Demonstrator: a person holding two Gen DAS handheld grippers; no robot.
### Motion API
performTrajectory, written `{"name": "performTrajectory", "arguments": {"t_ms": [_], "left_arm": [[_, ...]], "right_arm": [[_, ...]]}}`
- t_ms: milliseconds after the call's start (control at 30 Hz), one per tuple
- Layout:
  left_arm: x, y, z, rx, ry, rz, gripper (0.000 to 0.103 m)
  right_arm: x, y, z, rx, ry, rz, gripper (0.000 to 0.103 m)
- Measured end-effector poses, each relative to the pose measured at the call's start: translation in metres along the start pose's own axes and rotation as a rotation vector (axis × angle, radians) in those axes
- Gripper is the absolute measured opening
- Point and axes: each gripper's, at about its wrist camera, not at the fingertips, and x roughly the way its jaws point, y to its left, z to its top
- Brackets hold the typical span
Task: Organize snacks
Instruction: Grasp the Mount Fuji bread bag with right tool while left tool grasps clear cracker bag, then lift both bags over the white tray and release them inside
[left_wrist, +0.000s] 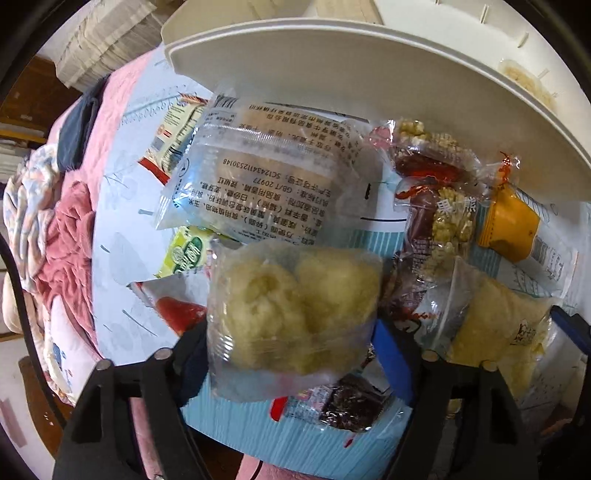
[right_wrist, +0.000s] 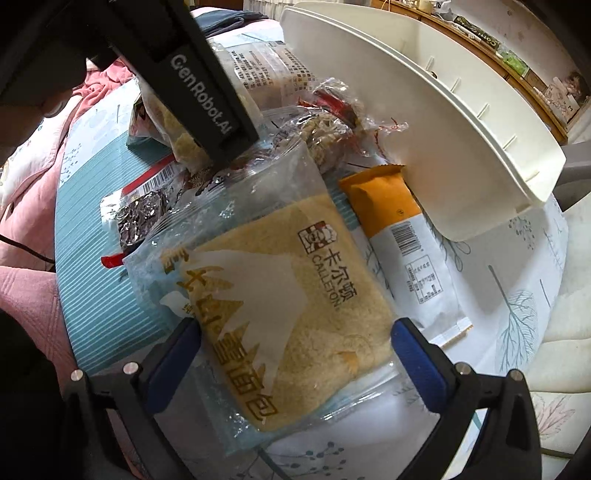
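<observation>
Left fingers (left_wrist: 388, 354): I am holding the left gripper (left_wrist: 291, 339) pointing steeply down, its blue pads clamping the two sides of a clear pastry packet (left_wrist: 295, 314) with pale yellow fluffy pieces inside.
Reason for that hold: gripping the soft wrapper by its edges should let me lift it without crushing the pastry.
Right fingers (right_wrist: 413, 350): the right gripper (right_wrist: 295, 343) is standing wide apart around a flat bread packet (right_wrist: 295, 277). Each pad is sitting at a wrapper edge, and I cannot tell whether they are squeezing it.
Bread packet: it is lying flat on the bed sheet (right_wrist: 517, 314), slightly overlapping its neighbours.
Snack pile (left_wrist: 436, 206): nut bars, a dark foil packet and an orange-topped packet (right_wrist: 388, 206) are lying loose and overlapping on the sheet, not yet sorted.
White bin (right_wrist: 424, 129): it is sitting just beside the pile, its slotted inside facing the grippers. I am judging it to be where the snacks belong.
Risk: slippery wrappers may be dragging neighbours along.
</observation>
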Motion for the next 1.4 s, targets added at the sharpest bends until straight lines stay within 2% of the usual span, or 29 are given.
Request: {"name": "performTrajectory", "arguments": {"t_ms": [200, 333, 433, 500, 633, 733, 800, 867, 900, 1067, 1167, 1300, 1400], "left_arm": [[-0.006, 0.006, -0.006, -0.007, -0.040, -0.021, 0.062], [-0.007, 0.016, -0.011, -0.026, -0.049, -0.066, 0.059], [-0.008, 0.024, -0.014, -0.053, -0.059, -0.086, 0.058], [-0.009, 0.029, -0.016, -0.067, -0.061, -0.099, 0.057], [-0.008, 0.040, -0.024, -0.078, -0.063, -0.108, 0.055], [-0.009, 0.048, -0.030, -0.074, -0.067, -0.123, 0.054], [-0.010, 0.052, -0.033, -0.075, -0.073, -0.139, 0.053], [-0.014, 0.056, -0.036, -0.079, -0.080, -0.151, 0.052], [-0.016, 0.059, -0.037, -0.080, -0.088, -0.159, 0.052], [-0.028, 0.069, -0.044, -0.078, -0.105, -0.198, 0.052], [-0.040, 0.073, -0.047, -0.065, -0.121, -0.218, 0.052], [-0.058, 0.076, -0.051, -0.045, -0.141, -0.258, 0.052], [-0.075, 0.080, -0.052, -0.029, -0.163, -0.286, 0.052]], "right_arm": [[0.001, 0.002, 0.007, -0.009, 0.020, -0.013, 0.102], [0.000, 0.003, 0.012, 0.003, 0.038, -0.018, 0.098], [-0.005, 0.008, 0.012, 0.026, 0.056, -0.020, 0.088], [-0.008, 0.012, 0.012, 0.034, 0.066, -0.019, 0.078], [-0.014, 0.022, 0.014, 0.050, 0.074, -0.029, 0.068], [-0.019, 0.029, 0.012, 0.056, 0.057, -0.027, 0.052], [-0.025, 0.036, 0.011, 0.050, 0.038, -0.013, 0.024], [-0.030, 0.041, 0.010, 0.067, 0.022, 0.010, 0.009], [-0.031, 0.043, 0.009, 0.078, 0.016, 0.016, 0.006], [-0.037, 0.043, 0.006, 0.185, 0.000, 0.029, 0.002], [-0.044, 0.033, 0.004, 0.257, -0.008, 0.074, 0.001], [-0.053, 0.025, 0.004, 0.344, 0.017, 0.104, 0.001], [-0.067, 0.014, -0.001, 0.392, -0.017, 0.133, 0.001]]}}
